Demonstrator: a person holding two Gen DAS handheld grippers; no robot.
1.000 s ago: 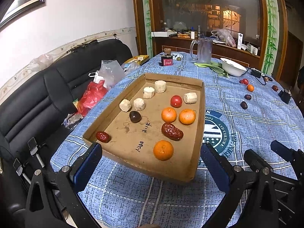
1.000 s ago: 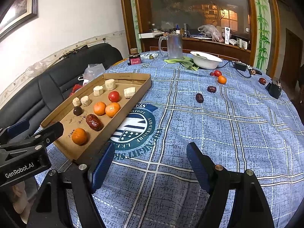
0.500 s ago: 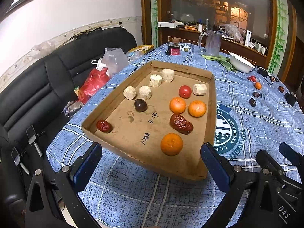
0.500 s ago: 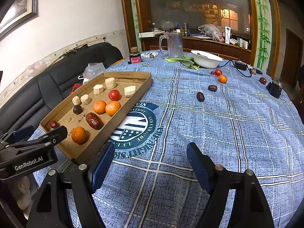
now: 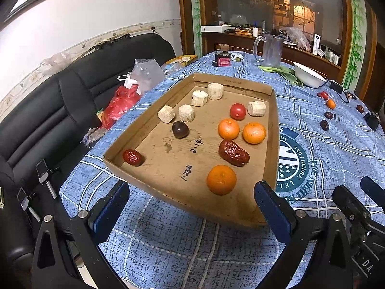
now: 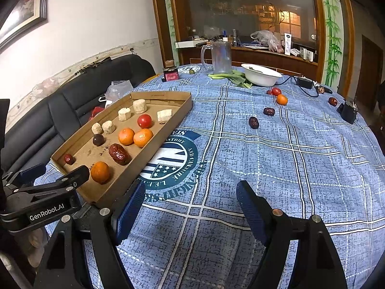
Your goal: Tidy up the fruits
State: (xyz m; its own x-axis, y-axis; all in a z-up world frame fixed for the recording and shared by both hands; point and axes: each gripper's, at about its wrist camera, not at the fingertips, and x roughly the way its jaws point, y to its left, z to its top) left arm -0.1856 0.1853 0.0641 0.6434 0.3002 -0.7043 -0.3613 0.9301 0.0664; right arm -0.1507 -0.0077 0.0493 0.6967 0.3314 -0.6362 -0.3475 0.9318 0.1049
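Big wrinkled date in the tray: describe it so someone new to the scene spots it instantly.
Start at the cardboard tray on the blue checked tablecloth. Inside it, toward the near right, three oranges form a loose triangle; the big date lies between the near orange and the far pair. It is dark red, oblong and wrinkled, far larger than the small red date in the near left corner.

four oranges (image 6: 126, 136), two tomatoes (image 6: 144, 121)

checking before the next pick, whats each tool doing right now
Left tool: open, empty, by the near end of the cardboard tray.
Right tool: open, empty, over the tablecloth.
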